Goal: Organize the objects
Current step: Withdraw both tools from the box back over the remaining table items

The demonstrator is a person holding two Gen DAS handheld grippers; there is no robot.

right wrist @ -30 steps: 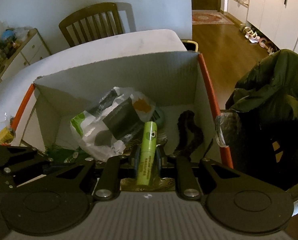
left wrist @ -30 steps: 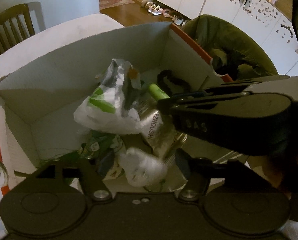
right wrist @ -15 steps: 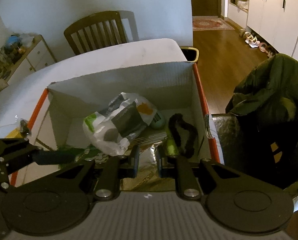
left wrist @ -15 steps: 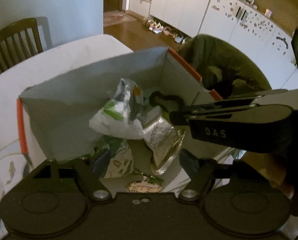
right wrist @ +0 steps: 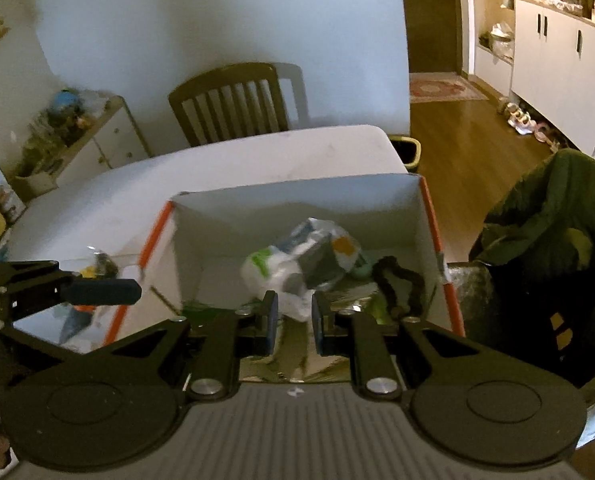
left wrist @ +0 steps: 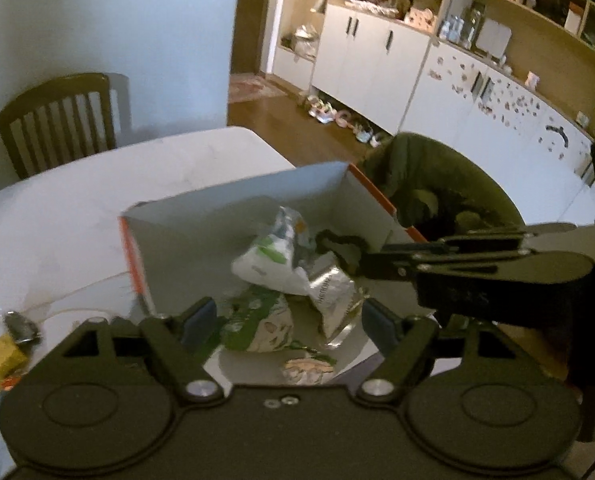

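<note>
Box (right wrist: 297, 200) on counter (right wrist: 217, 168): bags, wrappers. L gripper (left wrist: 287, 318) just opening wide, empty. R gripper (right wrist: 293, 320) near-closed, empty.

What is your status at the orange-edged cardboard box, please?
Left gripper open, empty, jaws just widening. Right gripper shut, empty. Orange-edged cardboard box holds wrappers. Nothing blocking.

Green tube (right wrist: 378, 307) half hidden behind right gripper (right wrist: 293, 312); box contents blurred

one cardboard box (right wrist: 297, 196) on one white table (right wrist: 217, 168); inside it one white plastic bag (right wrist: 281, 268), one silver foil pouch (left wrist: 333, 292), one black hair tie (right wrist: 397, 284); one wooden chair (right wrist: 233, 100).
</note>
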